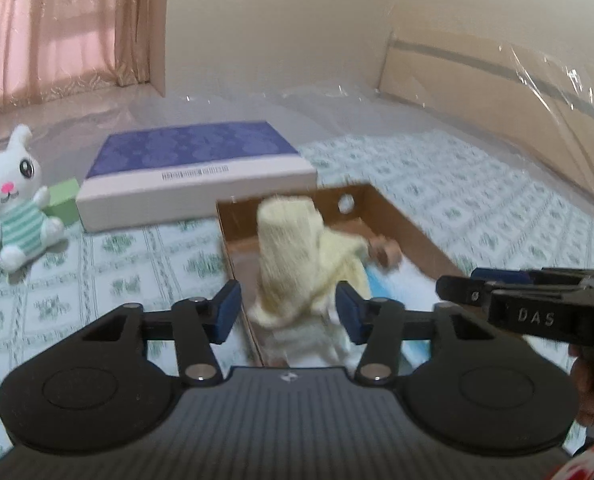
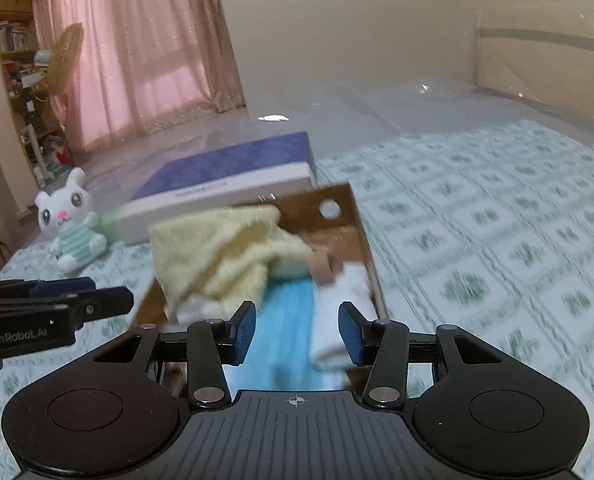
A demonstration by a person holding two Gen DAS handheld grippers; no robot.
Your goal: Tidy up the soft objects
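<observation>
A pale yellow towel lies bunched in an open brown cardboard box on the bed; it also shows in the right wrist view. Under it lie a blue cloth, a white cloth and a small tan object. My left gripper is open just in front of the towel, not holding it. My right gripper is open above the blue cloth, empty. A white plush bunny in a green striped shirt sits at the left on the bed.
A flat box with a blue patterned lid lies behind the cardboard box. A green block sits beside the bunny. The bed has a green-patterned sheet and clear plastic at the far side. A pink curtain and shelves stand beyond.
</observation>
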